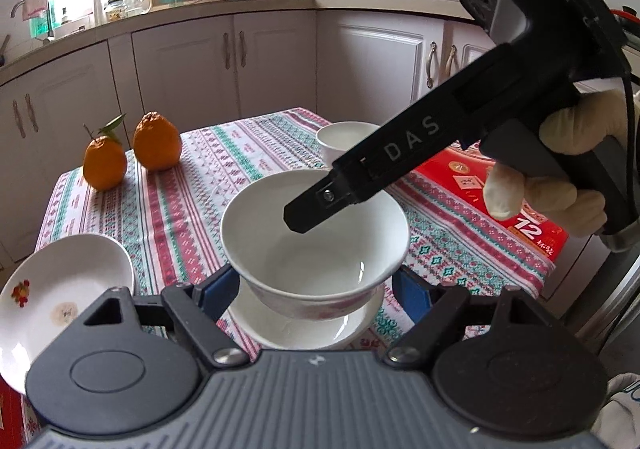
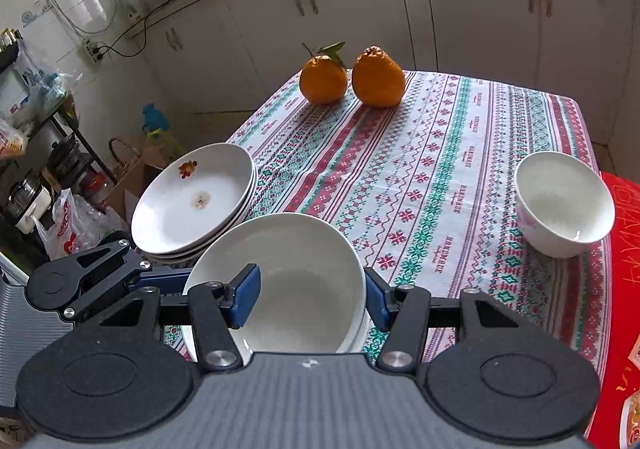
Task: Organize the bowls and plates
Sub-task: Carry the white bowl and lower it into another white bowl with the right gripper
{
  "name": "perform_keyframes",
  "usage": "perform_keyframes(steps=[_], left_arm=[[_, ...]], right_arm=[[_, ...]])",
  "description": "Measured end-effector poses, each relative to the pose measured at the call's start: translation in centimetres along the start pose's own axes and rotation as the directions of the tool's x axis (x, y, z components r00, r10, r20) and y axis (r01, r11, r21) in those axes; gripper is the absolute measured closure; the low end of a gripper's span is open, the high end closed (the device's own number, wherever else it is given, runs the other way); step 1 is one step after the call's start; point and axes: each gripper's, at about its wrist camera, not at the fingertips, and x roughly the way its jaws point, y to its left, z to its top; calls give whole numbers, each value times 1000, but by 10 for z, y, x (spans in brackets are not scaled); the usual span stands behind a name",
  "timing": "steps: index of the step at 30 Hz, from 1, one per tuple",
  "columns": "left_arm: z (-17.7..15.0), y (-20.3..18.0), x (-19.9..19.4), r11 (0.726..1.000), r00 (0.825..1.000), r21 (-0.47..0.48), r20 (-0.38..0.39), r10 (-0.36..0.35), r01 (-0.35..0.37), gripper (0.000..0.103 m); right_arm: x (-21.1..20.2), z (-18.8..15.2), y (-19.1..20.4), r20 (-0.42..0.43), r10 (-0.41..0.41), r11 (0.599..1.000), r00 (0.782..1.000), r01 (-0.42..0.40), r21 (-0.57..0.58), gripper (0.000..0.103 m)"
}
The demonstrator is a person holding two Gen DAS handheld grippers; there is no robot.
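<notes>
Both tools carry one bowl [image 1: 316, 245] above a plate [image 1: 304, 329] on the counter [image 1: 176, 201]. The left tool [image 1: 316, 289] is about half open, its pads clamped on the bowl's outer sides. The right tool [image 2: 312, 301] is at its narrowest, pinching the bowl's wall with one finger [image 2: 246, 301] inside. The shared grip likely keeps the bowl level. A plate stack [image 2: 192, 205] sits just beside it; a second bowl [image 2: 564, 205] stands well apart, the probable nesting target.
</notes>
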Motion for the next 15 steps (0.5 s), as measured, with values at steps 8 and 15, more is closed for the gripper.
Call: perform_keyframes(steps=[8,15], left_arm=[[-5,7,6,1000,1000,-13,-28,-2,2,20],[-8,9,12,1000,998,-19,-54,-14,13,20]], right_arm=[[12,0,3,-20,-10,1000,1000,9,-7,42],[19,-2,1,-41,-16,1000,999,16,-3,42]])
